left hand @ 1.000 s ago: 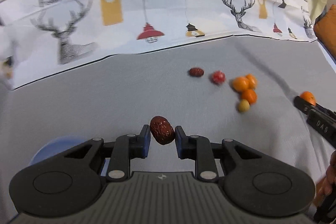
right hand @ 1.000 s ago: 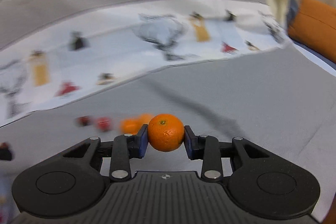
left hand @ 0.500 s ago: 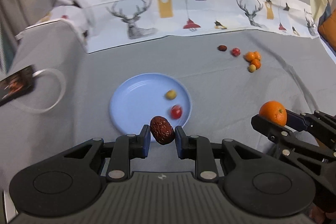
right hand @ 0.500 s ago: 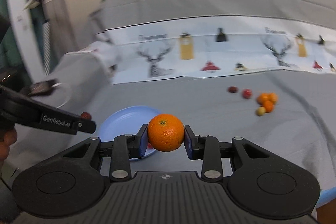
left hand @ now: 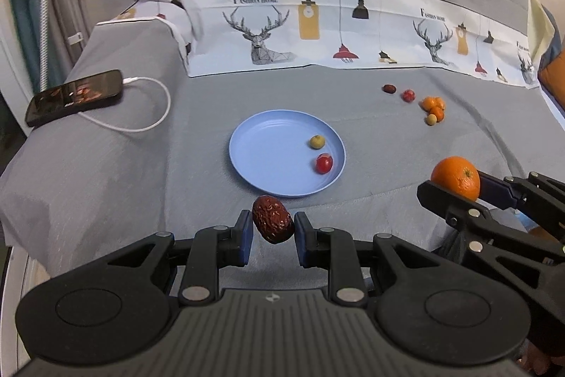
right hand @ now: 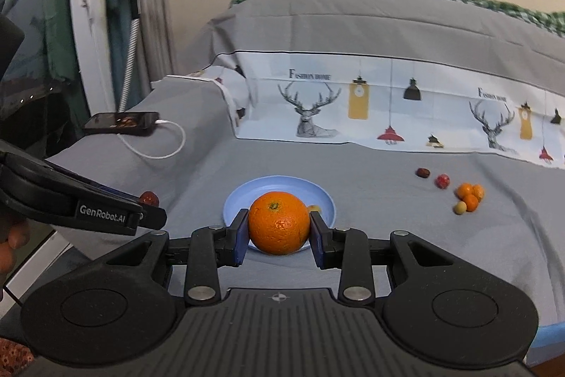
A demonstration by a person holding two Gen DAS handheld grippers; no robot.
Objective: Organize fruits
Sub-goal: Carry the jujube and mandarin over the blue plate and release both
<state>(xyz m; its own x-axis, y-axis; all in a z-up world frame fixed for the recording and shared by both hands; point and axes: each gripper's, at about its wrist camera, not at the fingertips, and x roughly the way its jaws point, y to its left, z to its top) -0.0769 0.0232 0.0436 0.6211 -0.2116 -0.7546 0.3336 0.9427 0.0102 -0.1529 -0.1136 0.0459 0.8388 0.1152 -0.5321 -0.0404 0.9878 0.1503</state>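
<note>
My left gripper (left hand: 272, 229) is shut on a wrinkled red date (left hand: 272, 223), held above the bed just short of the blue plate (left hand: 268, 143). The plate holds a small yellow-green fruit (left hand: 317, 141) and a red fruit (left hand: 323, 163). My right gripper (right hand: 279, 233) is shut on an orange (right hand: 279, 222), in front of the plate (right hand: 240, 196); it shows at the right of the left wrist view (left hand: 455, 178). Loose fruits lie far right: a date (left hand: 388, 89), a red fruit (left hand: 408, 95), small oranges (left hand: 433, 105).
A phone (left hand: 74, 96) on a white charging cable (left hand: 148, 126) lies at the bed's left edge. A deer-print cloth (left hand: 317, 34) runs across the back. A lamp stand (right hand: 130, 23) rises at the left beside curtains.
Both grippers have pulled back and swung left, away from the loose fruit pile, each keeping its fruit. The blue plate and phone have come into view.
</note>
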